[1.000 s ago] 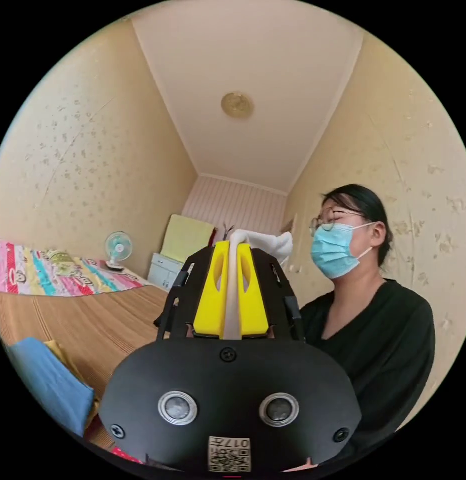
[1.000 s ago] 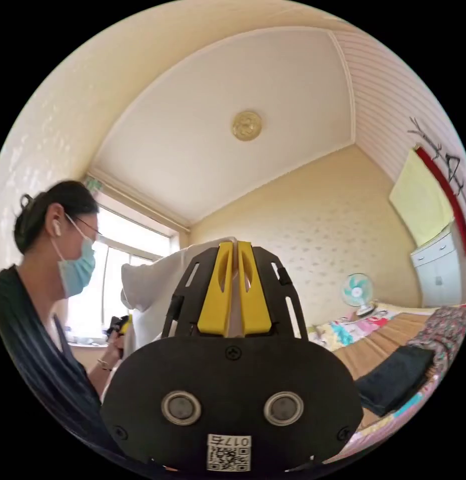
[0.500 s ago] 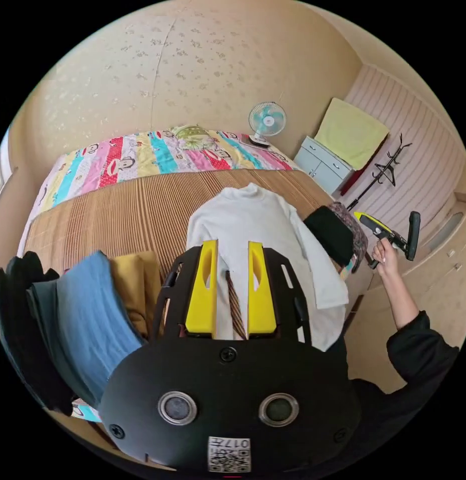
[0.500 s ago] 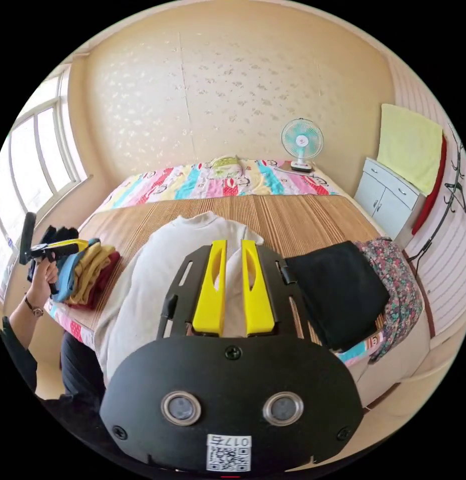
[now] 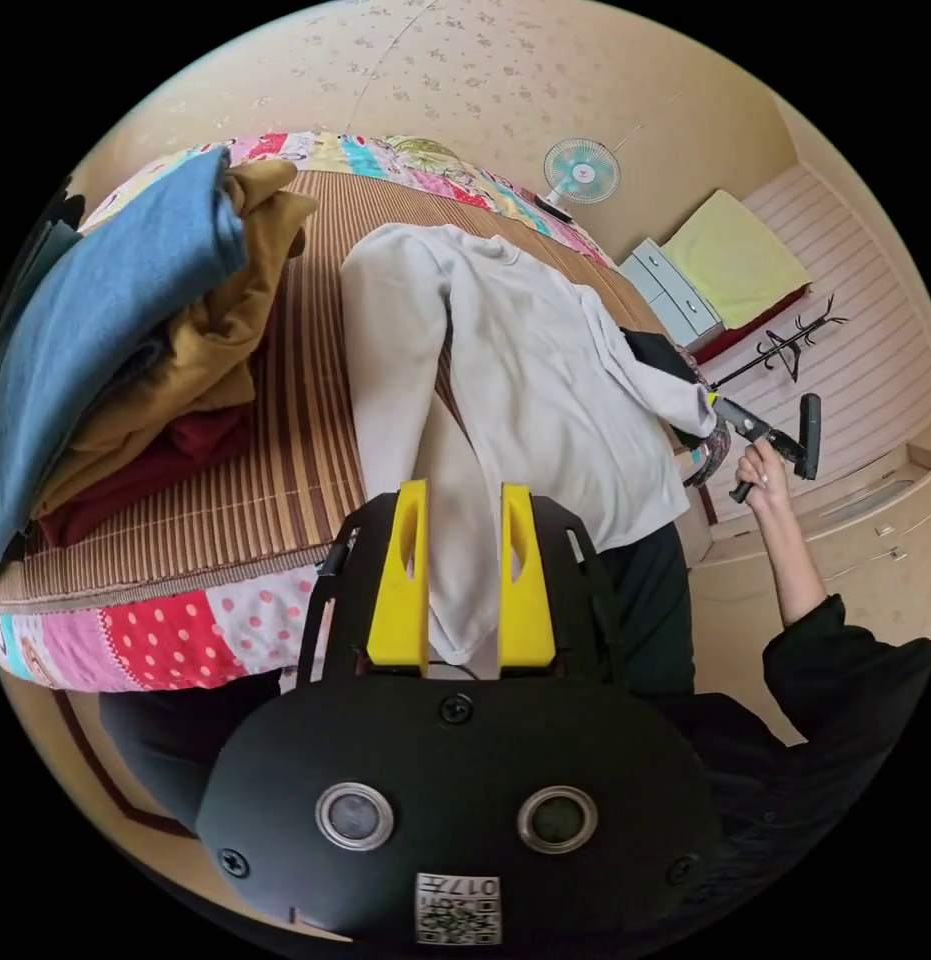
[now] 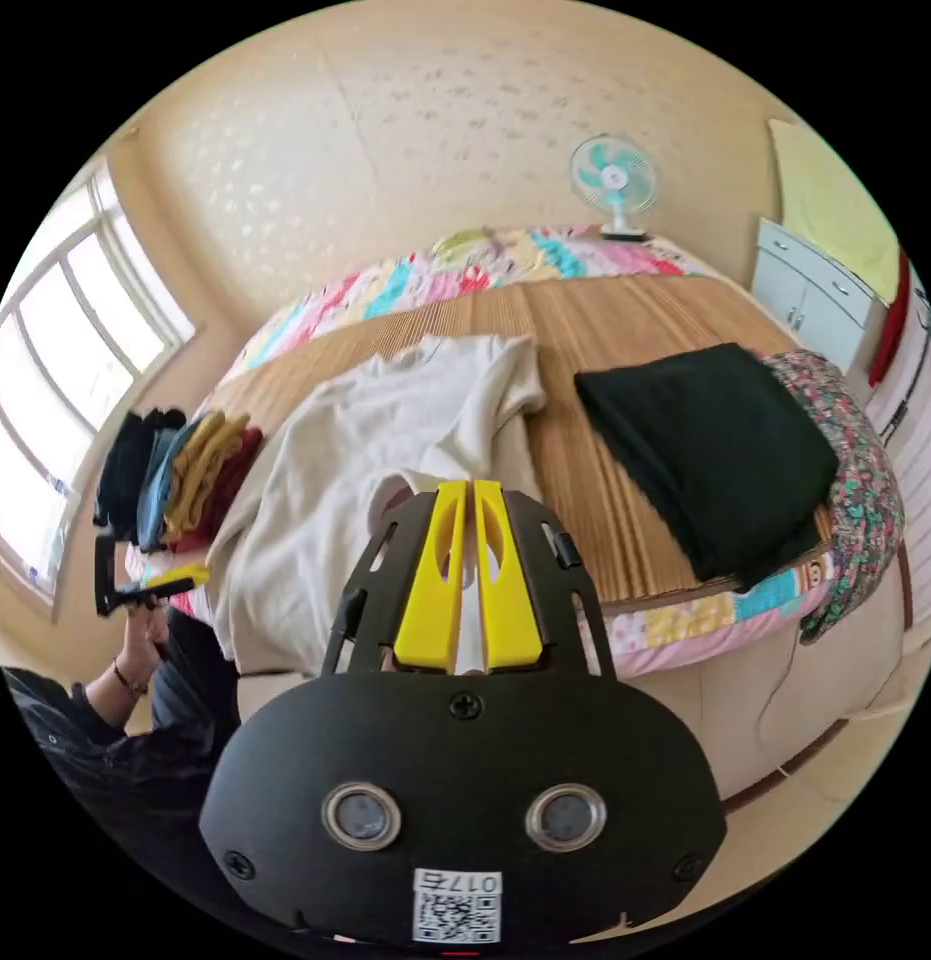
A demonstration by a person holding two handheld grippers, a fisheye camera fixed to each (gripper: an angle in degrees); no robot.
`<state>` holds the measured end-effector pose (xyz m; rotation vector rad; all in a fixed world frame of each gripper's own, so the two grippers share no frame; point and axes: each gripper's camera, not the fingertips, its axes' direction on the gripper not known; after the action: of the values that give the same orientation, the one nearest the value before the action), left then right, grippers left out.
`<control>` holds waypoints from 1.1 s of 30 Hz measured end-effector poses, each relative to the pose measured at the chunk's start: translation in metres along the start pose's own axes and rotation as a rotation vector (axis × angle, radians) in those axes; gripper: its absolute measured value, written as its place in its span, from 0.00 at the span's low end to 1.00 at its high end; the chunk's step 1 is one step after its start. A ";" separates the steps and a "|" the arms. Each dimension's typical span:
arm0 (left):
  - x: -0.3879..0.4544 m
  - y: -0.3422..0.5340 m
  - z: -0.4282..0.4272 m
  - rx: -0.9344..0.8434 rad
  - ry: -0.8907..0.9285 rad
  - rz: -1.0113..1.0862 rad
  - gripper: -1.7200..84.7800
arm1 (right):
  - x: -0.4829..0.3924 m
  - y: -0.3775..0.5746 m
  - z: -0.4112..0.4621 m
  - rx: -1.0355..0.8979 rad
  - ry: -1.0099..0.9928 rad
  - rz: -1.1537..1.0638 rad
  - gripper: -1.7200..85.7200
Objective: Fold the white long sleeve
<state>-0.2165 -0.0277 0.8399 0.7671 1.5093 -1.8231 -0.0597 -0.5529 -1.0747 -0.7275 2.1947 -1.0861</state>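
Note:
The white long sleeve shirt (image 5: 535, 380) lies spread on the striped bed mat (image 5: 305, 430), collar at the far side, its hem over the near edge. My left gripper (image 5: 463, 490) is open, and one sleeve's cuff (image 5: 463, 590) hangs between its yellow jaws at the bed's edge. My right gripper (image 6: 463, 485) is shut, with a thin strip of the white shirt (image 6: 365, 450) between its jaws. In the left gripper view, that right gripper (image 5: 775, 435), held by a hand, has its tip at the other sleeve's end. The left gripper (image 6: 145, 590) shows in a hand at the bed's near left.
A stack of folded clothes, blue, mustard and red (image 5: 135, 320), sits on the bed left of the shirt. A folded black garment (image 6: 715, 450) and a floral one (image 6: 855, 480) lie to its right. A fan (image 6: 613, 180) and a white cabinet (image 6: 815, 290) stand beyond.
A second ago both grippers held the shirt up in the air. It then lay on the bed with both open. The right gripper has since shut on a sleeve.

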 end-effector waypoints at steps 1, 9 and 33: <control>-0.003 0.011 -0.009 0.024 -0.002 -0.019 0.15 | 0.035 -0.011 -0.045 0.143 0.028 0.092 0.04; -0.016 0.058 0.016 -0.044 -0.023 -0.185 0.15 | 0.184 0.063 -0.158 0.527 -0.077 0.714 0.04; 0.037 0.023 -0.320 -0.106 -1.253 0.539 0.07 | 0.097 0.163 -0.075 0.047 -0.401 0.505 0.04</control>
<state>-0.2100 0.2805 0.7437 -0.1045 0.4789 -1.2993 -0.2130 -0.4959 -1.1964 -0.3028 1.8538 -0.6635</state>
